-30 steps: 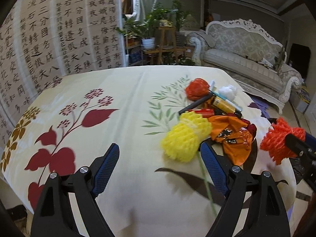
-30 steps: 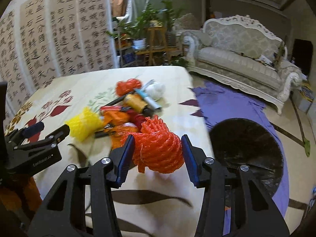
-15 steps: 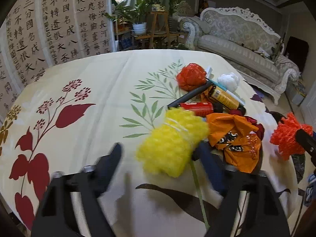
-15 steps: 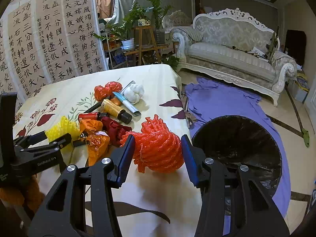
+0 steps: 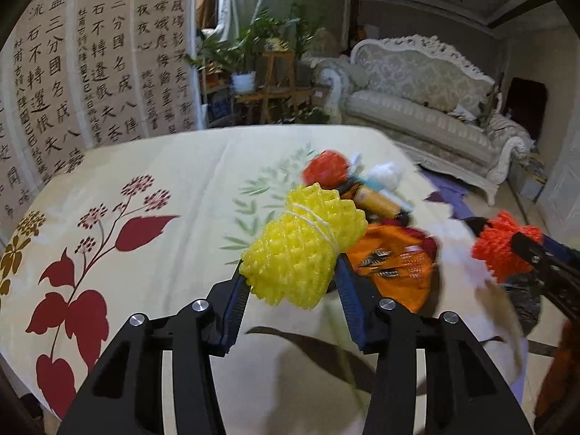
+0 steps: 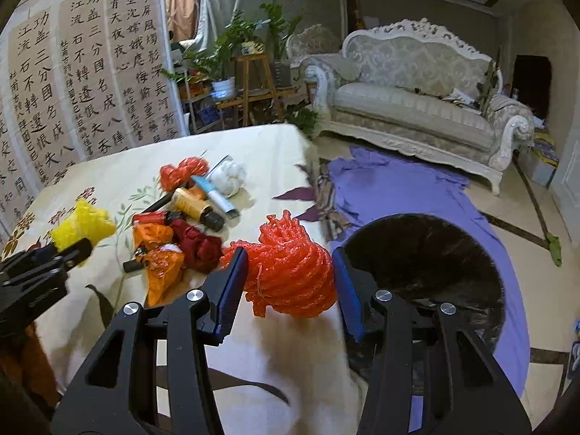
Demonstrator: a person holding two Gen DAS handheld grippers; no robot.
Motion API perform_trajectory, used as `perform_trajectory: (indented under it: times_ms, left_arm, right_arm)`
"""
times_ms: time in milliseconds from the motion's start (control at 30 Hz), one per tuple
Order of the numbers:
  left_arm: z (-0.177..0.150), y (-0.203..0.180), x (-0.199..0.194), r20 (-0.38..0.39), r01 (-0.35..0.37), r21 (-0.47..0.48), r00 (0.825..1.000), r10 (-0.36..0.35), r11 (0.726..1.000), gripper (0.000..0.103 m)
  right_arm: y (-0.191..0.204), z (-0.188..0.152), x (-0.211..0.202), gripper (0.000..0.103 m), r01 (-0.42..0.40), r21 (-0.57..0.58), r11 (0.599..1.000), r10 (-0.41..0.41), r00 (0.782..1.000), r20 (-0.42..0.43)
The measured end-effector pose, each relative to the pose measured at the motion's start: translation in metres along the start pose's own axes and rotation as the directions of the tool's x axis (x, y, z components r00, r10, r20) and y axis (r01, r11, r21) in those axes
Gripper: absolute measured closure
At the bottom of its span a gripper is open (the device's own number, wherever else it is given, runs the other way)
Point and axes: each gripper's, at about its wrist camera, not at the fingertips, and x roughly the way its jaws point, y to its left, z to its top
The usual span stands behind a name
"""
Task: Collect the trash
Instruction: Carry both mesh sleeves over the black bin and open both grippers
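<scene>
Calligraphy panels [image 6: 90,83] behind table – no legible brand on trash btl [image 6: 197,208].

My right tongs [image 6: 290,282] squeeze a red foam net [image 6: 291,275], lifted beside the black trash bag [image 6: 427,264]. My left tongs [image 6: 54,253] hold a yellow foam net [image 6: 83,223]. More trash lies on the flowery surface [image 6: 253,145].

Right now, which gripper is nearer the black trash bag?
Right. The right gripper, holding the orange foam net, sits beside the black trash bag; the left gripper is across the table.
</scene>
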Motion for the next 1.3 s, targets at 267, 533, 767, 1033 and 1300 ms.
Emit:
perform_trajectory:
  times_ms: [267,533,767,1033,1300]
  left_arm:
    - [0.013,-0.056,-0.005,0.037,0.139,0.071,0.989,-0.141,0.988,0.056]
    - [0.023,-0.123,0.019,0.030,0.236,0.148,0.970,-0.243,0.960,0.056]
    - [0.028,-0.166,0.038,0.028,0.271,0.184,0.959,-0.281,0.945,0.056]
    - [0.034,-0.201,0.058,0.014,0.271,0.216,0.960,-0.280,0.938,0.055]
    - [0.028,-0.208,0.065,-0.001,0.253,0.221,0.966,-0.259,0.942,0.032]
  right_arm:
    - [-0.044,0.005,-0.016,0.057,0.122,0.059,0.991,-0.125,0.991,0.054]
    - [-0.089,0.003,-0.016,0.057,0.207,0.121,0.971,-0.215,0.975,0.060]
    - [-0.125,0.004,-0.006,0.057,0.232,0.171,0.957,-0.247,0.966,0.072]
    - [-0.147,0.003,0.006,0.055,0.220,0.193,0.956,-0.236,0.969,0.068]
    - [-0.163,0.000,0.002,0.041,0.233,0.238,0.943,-0.256,0.964,0.072]
